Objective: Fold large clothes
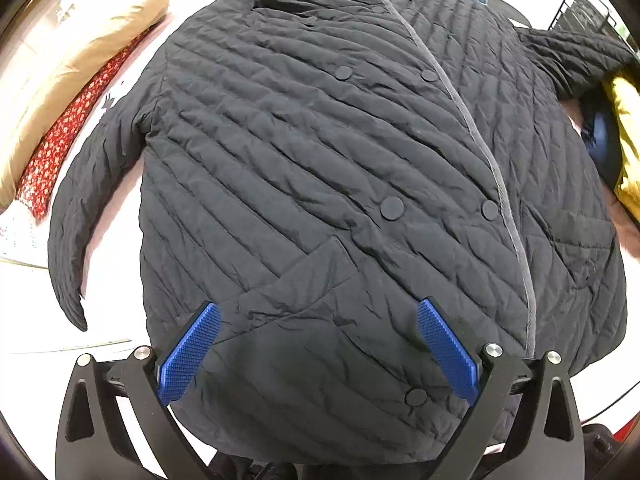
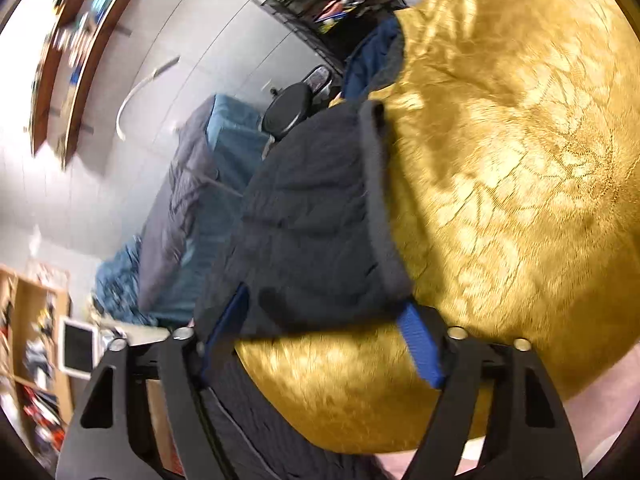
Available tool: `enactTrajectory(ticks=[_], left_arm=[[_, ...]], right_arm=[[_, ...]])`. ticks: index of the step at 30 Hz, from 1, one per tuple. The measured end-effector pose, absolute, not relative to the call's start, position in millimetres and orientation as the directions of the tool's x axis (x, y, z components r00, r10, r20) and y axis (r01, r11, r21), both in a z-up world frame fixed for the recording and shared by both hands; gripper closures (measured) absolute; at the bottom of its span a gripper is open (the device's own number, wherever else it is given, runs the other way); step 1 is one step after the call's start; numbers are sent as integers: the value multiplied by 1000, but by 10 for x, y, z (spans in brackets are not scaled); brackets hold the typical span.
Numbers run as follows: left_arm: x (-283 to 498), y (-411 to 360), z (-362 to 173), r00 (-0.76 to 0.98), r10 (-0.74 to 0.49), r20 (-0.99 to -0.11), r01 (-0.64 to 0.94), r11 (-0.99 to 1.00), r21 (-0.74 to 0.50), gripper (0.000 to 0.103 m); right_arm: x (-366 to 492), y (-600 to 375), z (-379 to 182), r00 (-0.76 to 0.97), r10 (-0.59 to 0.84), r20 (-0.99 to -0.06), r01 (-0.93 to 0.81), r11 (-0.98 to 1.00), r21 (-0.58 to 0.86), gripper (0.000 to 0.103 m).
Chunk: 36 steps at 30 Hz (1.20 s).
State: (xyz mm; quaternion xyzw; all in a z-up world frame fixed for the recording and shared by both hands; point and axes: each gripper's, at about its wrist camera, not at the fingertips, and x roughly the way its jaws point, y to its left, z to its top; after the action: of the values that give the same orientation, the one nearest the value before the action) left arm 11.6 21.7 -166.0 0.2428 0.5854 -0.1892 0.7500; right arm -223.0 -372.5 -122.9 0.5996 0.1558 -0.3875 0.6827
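Observation:
A large black quilted jacket (image 1: 320, 160) lies front up on a white surface, with round buttons and a grey front edge. Its left sleeve (image 1: 84, 200) spreads out to the left; its right sleeve (image 1: 576, 56) runs to the far right. My left gripper (image 1: 320, 316) is open above the jacket's hem, holding nothing. In the right wrist view the sleeve cuff (image 2: 316, 224) with grey trim lies between the blue fingers (image 2: 420, 344) of my right gripper (image 2: 320, 312), whose jaws stand wide apart. The view is blurred.
A tan cushion (image 1: 80, 60) and a red patterned cloth (image 1: 68, 132) lie at the left. A gold patterned fabric (image 2: 500, 160) fills the right side and also shows in the left wrist view (image 1: 628, 136). Blue bedding (image 2: 192, 216) and shelves lie behind.

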Motion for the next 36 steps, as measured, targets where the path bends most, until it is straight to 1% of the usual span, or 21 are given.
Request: enactTrajectory(ticks=[2,3,7,8,11,14,18,20,22,24,26,29,32,36], left_arm=[[71,199,-1642,247,3,-969,575,805,149,7],[61,194,-1640,250,3,-968,577,803,152,7],[68,244,-1639,258,4,-966,579,800,158,7],[67,244,-1631,259,3,-966,576,802,157,7],[80,270,-1622,258,-1,-966,566,810,151,7],[102,302,-1620,257,-4,-966,559,816,145,7],[145,333,-1597,260,-17,-965,543,829,132,7],[166,349,-1591,261,-21,-965,534,836,126,7],[193,387,-1582,263,-25,-965,521,845,120,7],[224,440,-1566,268,-27,-963,502,857,115,7],[257,498,-1544,276,-28,-961,481,870,113,7],[316,609,-1502,295,-20,-955,445,888,119,7],[364,750,-1472,310,-10,-951,409,904,124,7],[411,949,-1458,324,15,-946,370,918,141,7]], right_arm=[[-2274,-3795,-1241,655,-344,-672,705,-42,708,52],[-2278,-3804,-1258,665,-343,-663,693,-47,719,56],[-2336,-3870,-1196,692,-339,-637,671,-23,741,77],[-2330,-3880,-1156,693,-339,-636,675,-6,738,81],[-2216,-3910,-947,684,-351,-639,700,71,711,86],[-2023,-3879,-609,691,-364,-624,712,195,675,90],[-1593,-3768,-116,729,-357,-584,684,399,610,92],[-1251,-3615,147,764,-321,-560,638,508,579,93],[-877,-3456,312,798,-255,-546,576,589,567,94],[-417,-3201,451,835,-153,-529,481,671,564,94],[22,-2910,536,848,-66,-525,389,751,534,94],[647,-2371,543,833,53,-550,266,834,483,94],[1123,-1868,425,801,154,-579,166,871,462,94],[1619,-1338,148,739,246,-627,96,883,460,94]])
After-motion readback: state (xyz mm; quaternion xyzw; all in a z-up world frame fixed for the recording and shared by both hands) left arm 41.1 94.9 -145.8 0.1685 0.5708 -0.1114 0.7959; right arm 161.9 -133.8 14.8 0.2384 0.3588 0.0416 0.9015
